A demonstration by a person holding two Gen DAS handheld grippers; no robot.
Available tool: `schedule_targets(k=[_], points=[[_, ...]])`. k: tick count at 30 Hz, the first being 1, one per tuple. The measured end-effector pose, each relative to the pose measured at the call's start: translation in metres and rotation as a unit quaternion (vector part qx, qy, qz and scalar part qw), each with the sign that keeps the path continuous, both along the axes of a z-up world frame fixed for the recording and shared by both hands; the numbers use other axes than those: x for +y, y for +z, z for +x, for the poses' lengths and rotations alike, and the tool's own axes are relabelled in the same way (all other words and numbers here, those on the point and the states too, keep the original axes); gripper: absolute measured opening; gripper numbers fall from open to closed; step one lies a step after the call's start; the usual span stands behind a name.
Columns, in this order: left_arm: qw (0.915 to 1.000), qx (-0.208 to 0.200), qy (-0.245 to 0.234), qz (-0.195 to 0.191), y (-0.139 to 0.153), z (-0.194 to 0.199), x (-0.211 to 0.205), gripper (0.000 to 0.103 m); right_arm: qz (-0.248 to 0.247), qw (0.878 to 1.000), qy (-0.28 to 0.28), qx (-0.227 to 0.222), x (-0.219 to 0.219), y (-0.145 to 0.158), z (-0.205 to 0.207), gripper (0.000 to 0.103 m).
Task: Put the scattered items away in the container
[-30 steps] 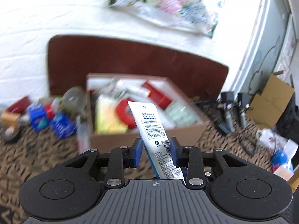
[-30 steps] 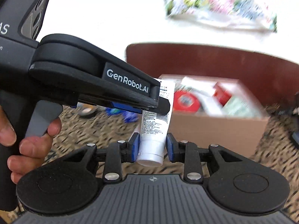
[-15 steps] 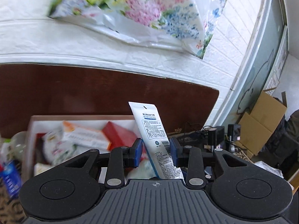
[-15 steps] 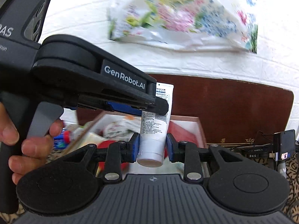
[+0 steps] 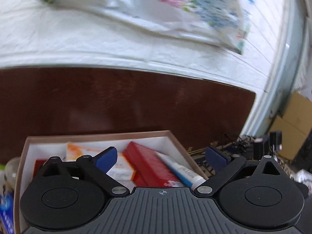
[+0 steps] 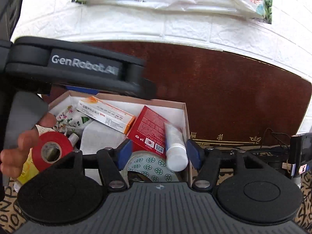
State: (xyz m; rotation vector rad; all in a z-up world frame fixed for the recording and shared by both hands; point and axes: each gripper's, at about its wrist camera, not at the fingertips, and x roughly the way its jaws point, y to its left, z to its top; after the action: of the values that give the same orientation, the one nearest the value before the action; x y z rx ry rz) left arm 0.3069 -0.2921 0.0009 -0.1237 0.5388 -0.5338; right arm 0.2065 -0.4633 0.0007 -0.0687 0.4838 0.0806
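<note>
Both grippers hang spread wide and empty over the cardboard box (image 6: 185, 117). The white tube (image 6: 174, 146) lies inside along its right wall, cap toward the right gripper (image 6: 159, 154), long axis running near to far; the left gripper (image 5: 160, 159) hovers beside.

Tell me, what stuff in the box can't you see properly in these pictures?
- Near half of the box, left wrist view: hidden behind the left gripper.
- Patterned tape roll, right wrist view: lower part cut off by the right gripper.
- White tube, right wrist view: upper end blurred, print unreadable.
- Red box, right wrist view: text too small to read.
- Blue packet, left wrist view: cut off by the left edge.
</note>
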Motion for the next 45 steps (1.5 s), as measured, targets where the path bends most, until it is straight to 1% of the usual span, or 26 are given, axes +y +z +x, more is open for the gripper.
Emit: schedule_targets(k=[2, 4, 7, 9, 12, 16, 18, 20, 23, 29, 32, 36, 41, 45], points=[[0.9999, 0.010, 0.006, 0.006, -0.001, -0.004, 0.003, 0.102, 0.007, 1.000, 0.000, -0.001, -0.002, 0.001, -0.004, 0.071], [0.9997, 0.010, 0.007, 0.020, -0.002, -0.012, 0.006, 0.102, 0.008, 1.000, 0.001, 0.001, -0.002, 0.002, -0.008, 0.074], [0.9989, 0.011, 0.009, 0.044, -0.002, -0.033, 0.013, 0.102, -0.001, 1.000, 0.001, 0.002, 0.002, 0.005, -0.018, 0.087], [0.9985, 0.012, 0.013, 0.053, 0.000, -0.050, 0.022, 0.103, -0.006, 1.000, 0.002, 0.000, 0.007, 0.010, -0.028, 0.096], [0.9969, 0.024, 0.031, 0.069, 0.002, -0.076, 0.039, 0.103, -0.007, 1.000, 0.009, 0.001, 0.015, 0.018, -0.050, 0.102], [0.9954, 0.037, 0.053, 0.070, 0.001, -0.113, 0.061, 0.103, 0.004, 1.000, 0.016, 0.009, 0.024, 0.026, -0.075, 0.103], [0.9955, 0.039, 0.054, 0.068, 0.001, -0.130, 0.070, 0.103, 0.014, 1.000, 0.020, 0.012, 0.028, 0.029, -0.088, 0.103], [0.9951, 0.037, 0.057, 0.072, 0.002, -0.148, 0.077, 0.103, 0.021, 0.999, 0.022, 0.013, 0.033, 0.031, -0.103, 0.103], [0.9941, 0.027, 0.066, 0.081, 0.004, -0.171, 0.084, 0.103, 0.015, 1.000, 0.019, 0.011, 0.039, 0.034, -0.123, 0.103], [0.9931, 0.017, 0.067, 0.095, 0.007, -0.205, 0.091, 0.103, 0.013, 1.000, 0.017, 0.008, 0.049, 0.038, -0.158, 0.103], [0.9919, 0.004, 0.070, 0.106, 0.010, -0.219, 0.092, 0.103, 0.011, 1.000, 0.015, 0.008, 0.052, 0.039, -0.172, 0.103], [0.9918, -0.001, 0.065, 0.110, 0.012, -0.233, 0.092, 0.103, 0.005, 1.000, 0.009, 0.006, 0.053, 0.042, -0.186, 0.103], [0.9919, 0.003, 0.066, 0.109, 0.013, -0.239, 0.094, 0.103, -0.001, 1.000, 0.004, 0.004, 0.055, 0.044, -0.196, 0.103], [0.9904, 0.001, 0.070, 0.119, 0.012, -0.240, 0.095, 0.103, -0.006, 1.000, 0.003, 0.005, 0.057, 0.044, -0.198, 0.103]])
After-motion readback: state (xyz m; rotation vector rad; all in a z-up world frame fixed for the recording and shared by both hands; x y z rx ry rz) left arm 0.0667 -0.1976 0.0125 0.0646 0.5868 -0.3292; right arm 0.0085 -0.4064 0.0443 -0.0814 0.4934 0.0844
